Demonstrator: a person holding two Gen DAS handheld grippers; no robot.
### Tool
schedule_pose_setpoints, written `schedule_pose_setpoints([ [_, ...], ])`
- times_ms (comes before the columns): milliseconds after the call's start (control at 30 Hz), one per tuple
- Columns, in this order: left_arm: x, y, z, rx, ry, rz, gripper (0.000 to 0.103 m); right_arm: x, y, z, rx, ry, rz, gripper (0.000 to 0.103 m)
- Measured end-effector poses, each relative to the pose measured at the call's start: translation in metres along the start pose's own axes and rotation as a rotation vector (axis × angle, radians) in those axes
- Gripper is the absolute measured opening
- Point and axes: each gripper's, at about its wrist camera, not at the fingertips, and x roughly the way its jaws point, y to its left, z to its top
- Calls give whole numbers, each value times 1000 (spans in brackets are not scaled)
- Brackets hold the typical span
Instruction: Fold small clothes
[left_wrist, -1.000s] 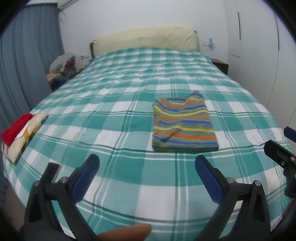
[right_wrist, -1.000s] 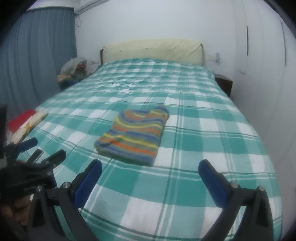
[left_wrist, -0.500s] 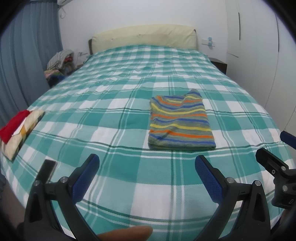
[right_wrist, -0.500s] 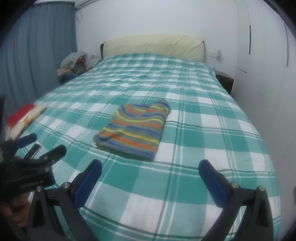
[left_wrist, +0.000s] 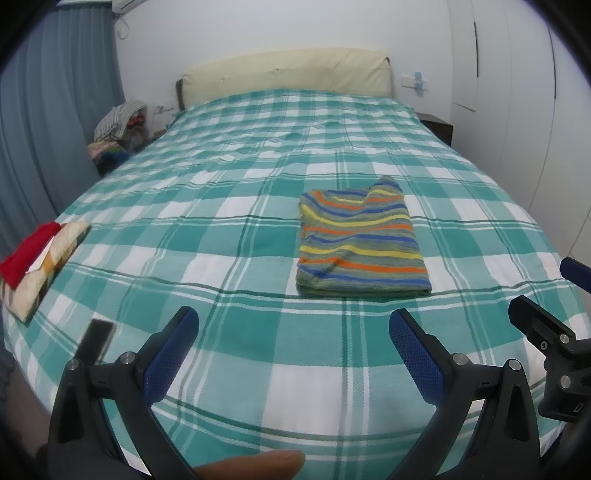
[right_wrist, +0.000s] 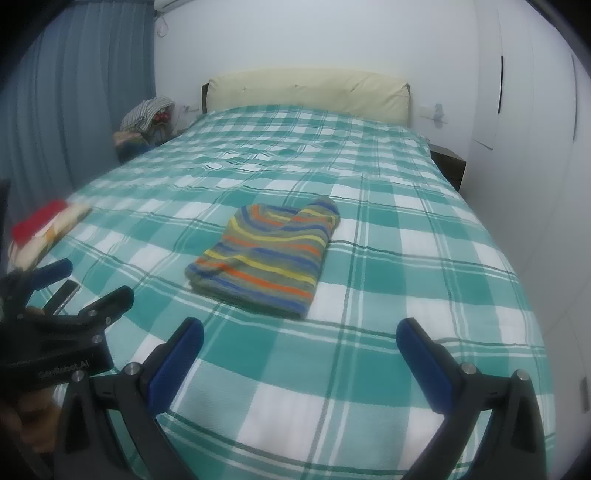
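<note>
A folded striped garment (left_wrist: 358, 240), grey with orange, yellow and blue bands, lies flat on the green and white checked bed (left_wrist: 240, 240); it also shows in the right wrist view (right_wrist: 269, 254). My left gripper (left_wrist: 293, 332) is open and empty, held above the bed's near edge, short of the garment. My right gripper (right_wrist: 299, 339) is open and empty, also near the front edge, to the right of the left one. The left gripper shows in the right wrist view (right_wrist: 70, 284); the right gripper shows at the right of the left wrist view (left_wrist: 546, 295).
A stack of folded clothes, red on top (left_wrist: 37, 254), sits at the bed's left edge. A dark phone (left_wrist: 94, 341) lies near the front left corner. A pile of clothes (left_wrist: 118, 129) stands beside the headboard (left_wrist: 288, 74). A white wardrobe (left_wrist: 517, 92) is to the right.
Both grippers have drawn back and risen a little from the garment. The garment has not moved. Both grippers stay open.
</note>
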Motion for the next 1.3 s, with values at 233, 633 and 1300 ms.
schedule_pose_setpoints([
  [233,-1,1,0,2,-2,6,103,0,-1,0,-2,1,0,103],
  [633,-4,3,2,14,-7,6,103,-1,0,0,-4,-1,-4,103],
  [1300,-4,-5,1,48,-28,28,103,-6,-5,3,-32,-9,-80,103],
])
